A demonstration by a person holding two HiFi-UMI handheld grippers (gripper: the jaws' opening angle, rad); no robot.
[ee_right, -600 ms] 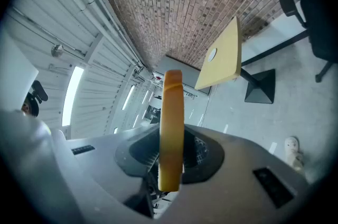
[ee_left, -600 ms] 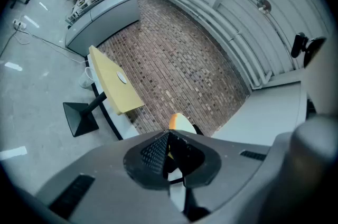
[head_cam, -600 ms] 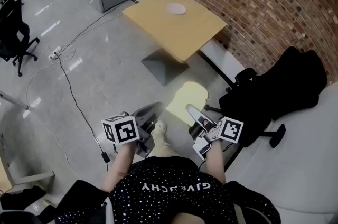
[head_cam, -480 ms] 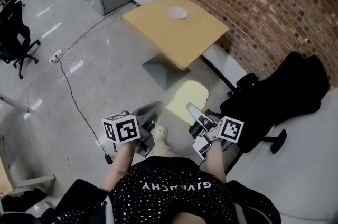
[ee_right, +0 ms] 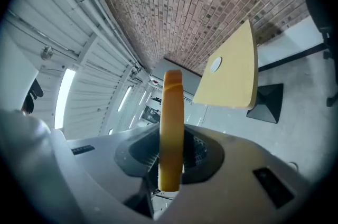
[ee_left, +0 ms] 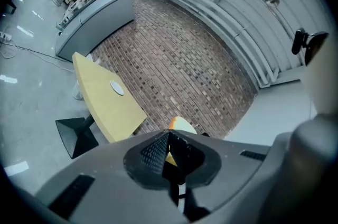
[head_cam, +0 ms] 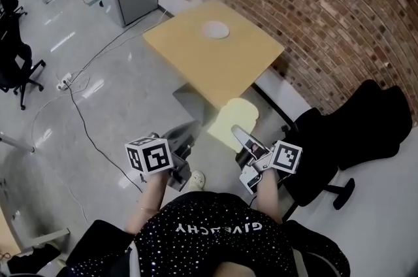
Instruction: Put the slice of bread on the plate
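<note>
Brick wall [head_cam: 313,1] fills the head view from 12 round to 3 o'clock, with glossy grey floor [head_cam: 78,93] taking up the whole 9 o'clock side. A black cable [head_cam: 91,125] snakes across the floor.

Next biggest is the yellow wood-look desk [head_cam: 228,66], on a dark pedestal foot at about 12 o'clock from the person's hands. A black office chair [head_cam: 353,132] sits at 3 o'clock from the right gripper, close to the wall.

Both grippers are level and aimed toward the desk. The left gripper [head_cam: 191,129] has its fingers clenched together with nothing between them. Its own view just looks past them at the desk and wall.

The right gripper [head_cam: 241,138] has its fingers grasping the slice of bread [head_cam: 234,120] by the near end. In the right gripper view the slice stands edge-on and upright between the pads, sticking out well past the tips.

So the bread is up in the air – not on anything. From the head view its far end overlaps the desk's near corner, at 12 o'clock from the right gripper.

Smallest thing is the white plate [head_cam: 215,29]. It lies flat on the far half of the desk, at 12 o'clock from the bread and well apart from it – nothing on it.
</note>
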